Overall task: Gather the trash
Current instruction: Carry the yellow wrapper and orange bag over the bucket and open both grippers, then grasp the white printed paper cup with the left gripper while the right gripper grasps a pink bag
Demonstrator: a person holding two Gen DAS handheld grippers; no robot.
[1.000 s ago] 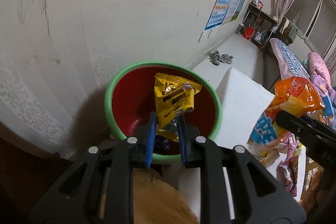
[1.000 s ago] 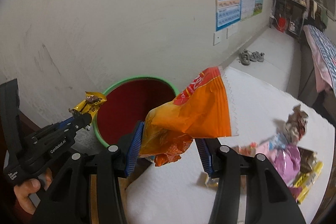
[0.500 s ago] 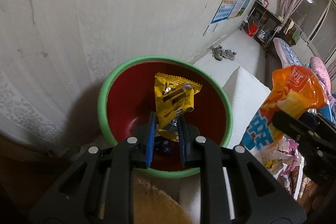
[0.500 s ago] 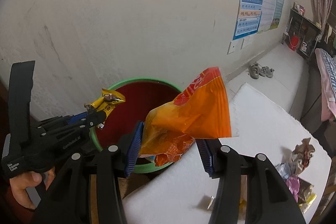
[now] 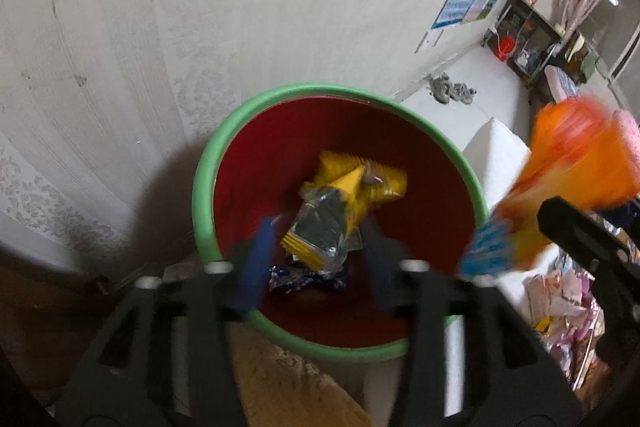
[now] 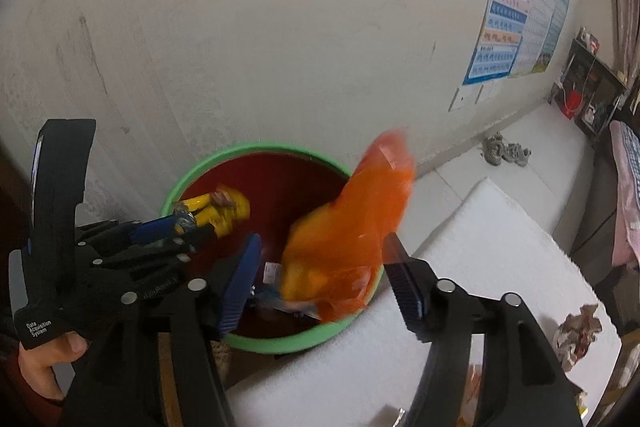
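A red bin with a green rim stands against the wall. My left gripper hangs over it, jaws opening. A yellow wrapper lies loose between them, clear of both pads, over a blue wrapper in the bin. In the right wrist view my right gripper is above the bin's near rim, jaws opening. The blurred orange snack bag slips down between them into the bin. The left gripper and yellow wrapper show at the left there.
A white padded surface adjoins the bin on the right, with crumpled wrappers and a wrapper pile on it. A hand holds the left tool. A brown wooden piece lies below the bin. Shoes sit by the wall.
Both grippers moved closer over the bin and their jaws spread. The yellow wrapper came loose and tipped over. The orange bag slid down from the right pads.
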